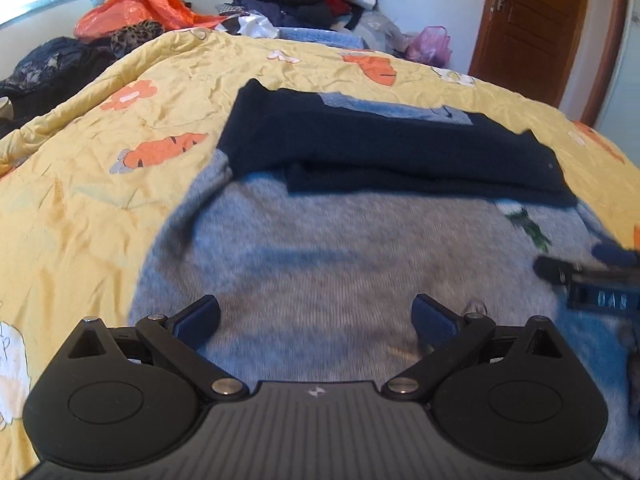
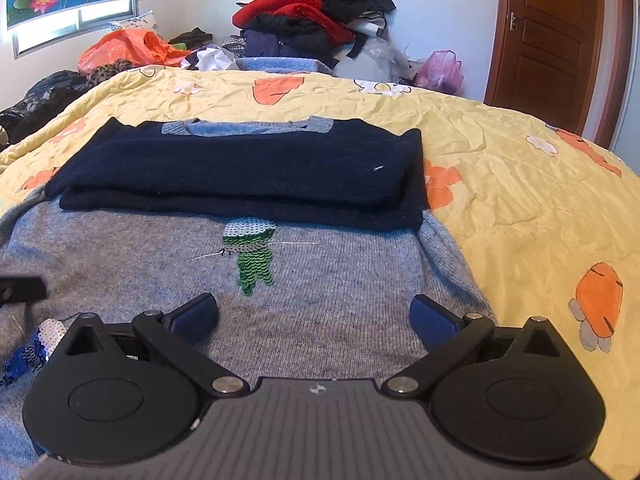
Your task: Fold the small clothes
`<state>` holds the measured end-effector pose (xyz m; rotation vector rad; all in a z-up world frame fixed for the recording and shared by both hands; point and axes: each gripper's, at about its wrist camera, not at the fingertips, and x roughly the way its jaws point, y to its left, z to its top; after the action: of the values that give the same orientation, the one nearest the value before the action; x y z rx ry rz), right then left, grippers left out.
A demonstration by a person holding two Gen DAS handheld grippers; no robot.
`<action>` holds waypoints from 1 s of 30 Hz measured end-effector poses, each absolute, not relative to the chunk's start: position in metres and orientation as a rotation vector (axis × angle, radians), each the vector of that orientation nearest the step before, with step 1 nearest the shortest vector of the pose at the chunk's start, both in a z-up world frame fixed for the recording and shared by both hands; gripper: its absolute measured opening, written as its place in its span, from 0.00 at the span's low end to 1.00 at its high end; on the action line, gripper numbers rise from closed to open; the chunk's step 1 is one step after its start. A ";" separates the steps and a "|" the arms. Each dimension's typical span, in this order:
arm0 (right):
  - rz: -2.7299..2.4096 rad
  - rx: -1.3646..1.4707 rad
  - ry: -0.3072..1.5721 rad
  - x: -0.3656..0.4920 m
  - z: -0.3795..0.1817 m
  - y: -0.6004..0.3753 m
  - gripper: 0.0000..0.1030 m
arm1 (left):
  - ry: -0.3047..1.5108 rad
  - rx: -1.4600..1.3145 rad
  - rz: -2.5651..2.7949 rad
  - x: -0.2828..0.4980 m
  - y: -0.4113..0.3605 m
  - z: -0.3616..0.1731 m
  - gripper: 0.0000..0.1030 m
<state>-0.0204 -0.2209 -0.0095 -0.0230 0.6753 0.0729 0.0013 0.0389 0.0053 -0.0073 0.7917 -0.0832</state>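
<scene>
**Taking the hem evenly for the next fold**

While both claws hang spread and empty, the grey knitted sweater with navy sleeves [image 2: 320, 292] lies flat at frame centre on the yellow carrot-print quilt [image 2: 520, 184]. Left gripper [image 1: 316, 320] should pinch lower left, right gripper [image 2: 314, 318] lower right, level, then lift together.

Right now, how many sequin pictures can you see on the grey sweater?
2: a green sequin figure mid-chest below the folded navy sleeves, and a blue-white sequin patch at the left edge. More may be hidden.
</scene>
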 end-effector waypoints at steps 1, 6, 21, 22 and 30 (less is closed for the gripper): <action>0.070 -0.022 0.675 -0.021 -0.010 -0.221 1.00 | 0.771 0.038 -0.080 -0.004 0.036 0.001 1.00; 0.056 -0.015 0.694 -0.030 -0.007 -0.220 1.00 | 0.718 0.058 -0.096 -0.013 0.035 -0.002 1.00; 0.040 -0.025 0.675 -0.100 -0.010 -0.206 1.00 | 0.708 0.065 -0.077 -0.014 0.034 -0.002 1.00; 0.039 -0.021 0.676 -0.099 -0.010 -0.206 1.00 | 0.706 0.066 -0.076 -0.015 0.034 -0.002 1.00; 0.030 -0.018 0.675 -0.127 -0.010 -0.199 1.00 | 0.707 0.051 -0.058 -0.015 0.035 -0.003 1.00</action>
<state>-0.1266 -0.1989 -0.0101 -0.0182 0.6747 0.0302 -0.0145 0.0349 -0.0029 0.0508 0.7069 -0.0581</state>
